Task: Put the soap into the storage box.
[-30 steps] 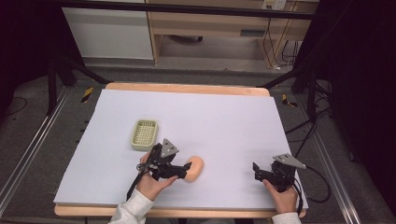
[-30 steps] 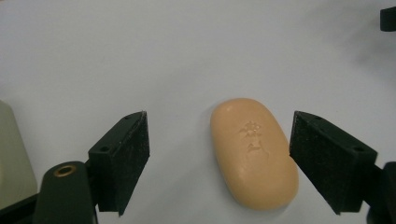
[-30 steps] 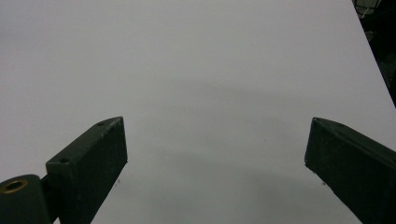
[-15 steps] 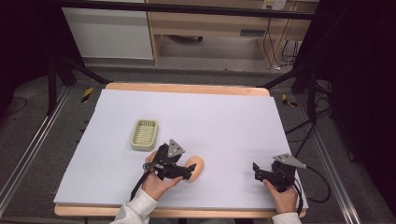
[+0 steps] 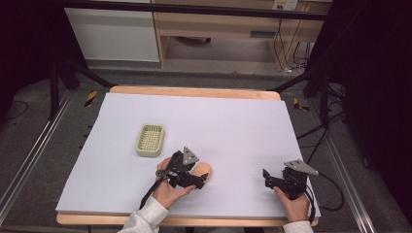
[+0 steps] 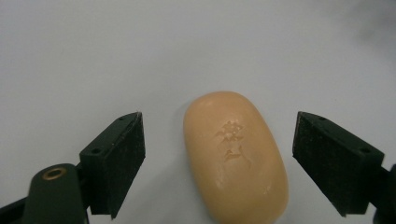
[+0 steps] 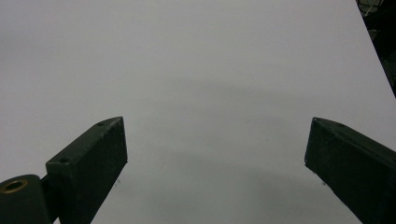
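1. Nearest the person, the left gripper (image 5: 200,180) is held low over the front of the table; its body is matte black, with a grey three-cornered plate on top.
2. In the left gripper view its jaws stand wide apart and have just been opening; their flat black pads (image 6: 122,158) look finely grained, like foam or rubber.
3. Between those pads, touching neither, lies the soap bar (image 6: 235,156): a smooth, rounded oval, peach-orange and waxy, with a small raised emblem pressed into its top. It rests flat on the white sheet (image 5: 233,126), just beyond the left hand in the high view (image 5: 203,170).
4. At the same near edge, well to the right, the right gripper (image 5: 268,177) rests low in the other hand, its jaws spread with bare sheet between them (image 7: 215,163).
5. The sheet is matte, pale and smooth, covering a table (image 5: 194,91) with a light wooden rim.
6. Farther in, just left of and beyond the soap, sits the soap dish (image 5: 150,140): a pale yellow-green rectangular tray with rounded corners and a ribbed, slotted floor.
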Tool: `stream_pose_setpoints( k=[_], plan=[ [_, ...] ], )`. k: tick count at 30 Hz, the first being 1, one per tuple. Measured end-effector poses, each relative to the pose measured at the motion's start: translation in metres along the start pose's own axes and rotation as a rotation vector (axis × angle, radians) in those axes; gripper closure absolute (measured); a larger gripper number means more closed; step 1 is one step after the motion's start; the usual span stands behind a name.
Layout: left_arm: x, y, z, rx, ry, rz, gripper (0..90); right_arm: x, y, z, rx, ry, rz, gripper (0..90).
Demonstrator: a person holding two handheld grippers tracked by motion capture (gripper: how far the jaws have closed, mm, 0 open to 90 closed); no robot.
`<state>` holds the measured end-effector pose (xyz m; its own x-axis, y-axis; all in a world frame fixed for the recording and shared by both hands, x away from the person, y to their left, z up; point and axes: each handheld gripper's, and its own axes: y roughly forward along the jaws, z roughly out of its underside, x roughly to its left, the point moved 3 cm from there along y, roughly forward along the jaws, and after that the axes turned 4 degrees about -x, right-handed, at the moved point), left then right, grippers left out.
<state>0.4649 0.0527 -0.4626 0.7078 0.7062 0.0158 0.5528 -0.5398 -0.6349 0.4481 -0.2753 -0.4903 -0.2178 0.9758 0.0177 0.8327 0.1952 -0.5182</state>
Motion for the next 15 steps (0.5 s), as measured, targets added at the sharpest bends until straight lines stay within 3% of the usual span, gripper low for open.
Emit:
stream_pose_setpoints(
  k=[15],
  plan=[
    [-0.005, 0.013, 0.002, 0.050, 0.010, 0.000, 16.0, 0.000, 0.000, 0.000, 0.003, 0.000, -0.002, 6.1]
  ],
)
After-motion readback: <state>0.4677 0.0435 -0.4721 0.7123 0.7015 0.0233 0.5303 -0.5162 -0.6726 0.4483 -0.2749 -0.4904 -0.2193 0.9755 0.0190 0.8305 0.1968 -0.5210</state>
